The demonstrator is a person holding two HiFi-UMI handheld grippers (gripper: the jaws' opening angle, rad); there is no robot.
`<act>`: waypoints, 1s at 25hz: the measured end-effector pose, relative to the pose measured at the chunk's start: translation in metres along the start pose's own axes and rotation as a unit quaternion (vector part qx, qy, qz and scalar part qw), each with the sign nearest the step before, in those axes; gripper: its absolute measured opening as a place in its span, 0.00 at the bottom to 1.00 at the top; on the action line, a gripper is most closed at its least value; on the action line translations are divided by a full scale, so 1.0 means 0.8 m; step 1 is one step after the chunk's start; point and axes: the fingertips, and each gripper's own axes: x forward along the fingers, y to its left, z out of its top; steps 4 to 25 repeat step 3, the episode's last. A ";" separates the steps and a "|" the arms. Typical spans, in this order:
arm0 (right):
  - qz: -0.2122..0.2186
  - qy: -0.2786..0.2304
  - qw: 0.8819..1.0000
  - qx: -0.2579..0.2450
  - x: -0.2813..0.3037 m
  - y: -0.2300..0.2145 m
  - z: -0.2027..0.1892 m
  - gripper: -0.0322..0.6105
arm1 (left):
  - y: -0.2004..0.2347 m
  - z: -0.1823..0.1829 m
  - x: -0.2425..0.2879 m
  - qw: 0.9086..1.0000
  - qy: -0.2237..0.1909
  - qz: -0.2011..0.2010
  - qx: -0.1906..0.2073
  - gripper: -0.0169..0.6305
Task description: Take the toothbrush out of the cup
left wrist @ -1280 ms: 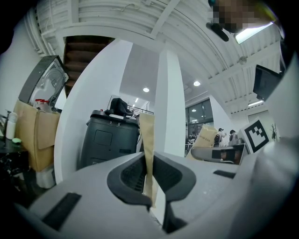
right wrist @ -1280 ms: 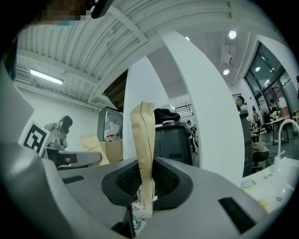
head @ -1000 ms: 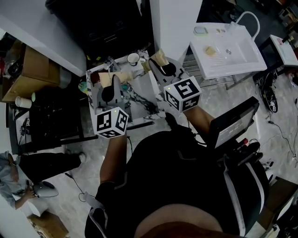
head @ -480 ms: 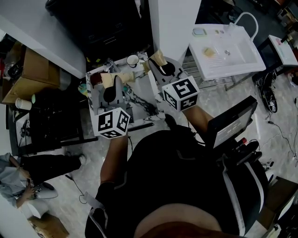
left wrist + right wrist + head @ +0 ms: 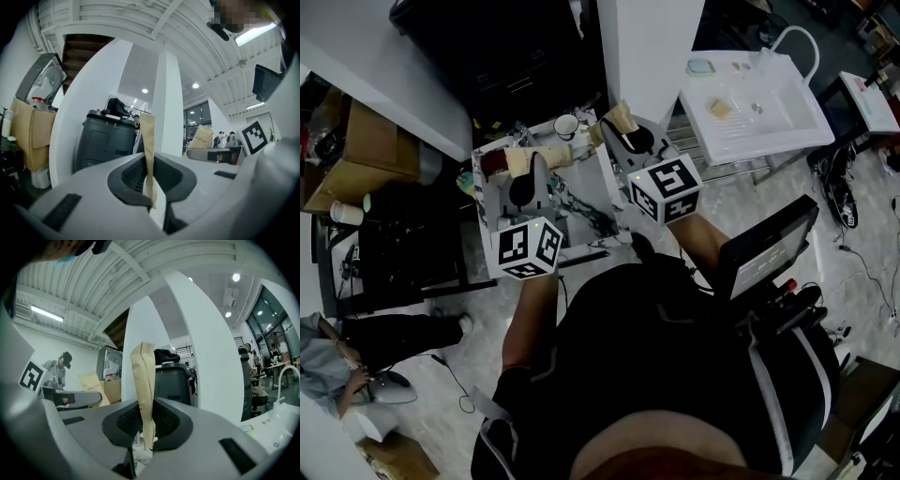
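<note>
Your left gripper (image 5: 151, 187) is clenched on a flat tan paper strip (image 5: 148, 140), and your right gripper (image 5: 146, 427) on a second tan paper strip (image 5: 143, 366). The small white cup (image 5: 567, 123) stands upper centre in the head view. No toothbrush shows there, so I cannot tell the step. Reaching into the cup would need a freed gripper.

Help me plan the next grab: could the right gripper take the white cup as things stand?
Probably not yet. The right gripper is shut on a tan paper packet, so its jaws are taken. The white cup stands close beside it in the head view, and nothing obvious lies between them.
</note>
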 end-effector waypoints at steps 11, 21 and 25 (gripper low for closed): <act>-0.002 0.000 1.000 0.002 0.002 -0.003 -0.002 0.13 | -0.001 -0.001 0.004 1.000 0.000 -0.002 0.001 0.07; -0.002 0.000 1.000 0.002 0.002 -0.003 -0.002 0.13 | -0.001 -0.001 0.004 1.000 0.000 -0.002 0.001 0.07; -0.002 0.000 1.000 0.002 0.002 -0.003 -0.002 0.13 | -0.001 -0.001 0.004 1.000 0.000 -0.002 0.001 0.07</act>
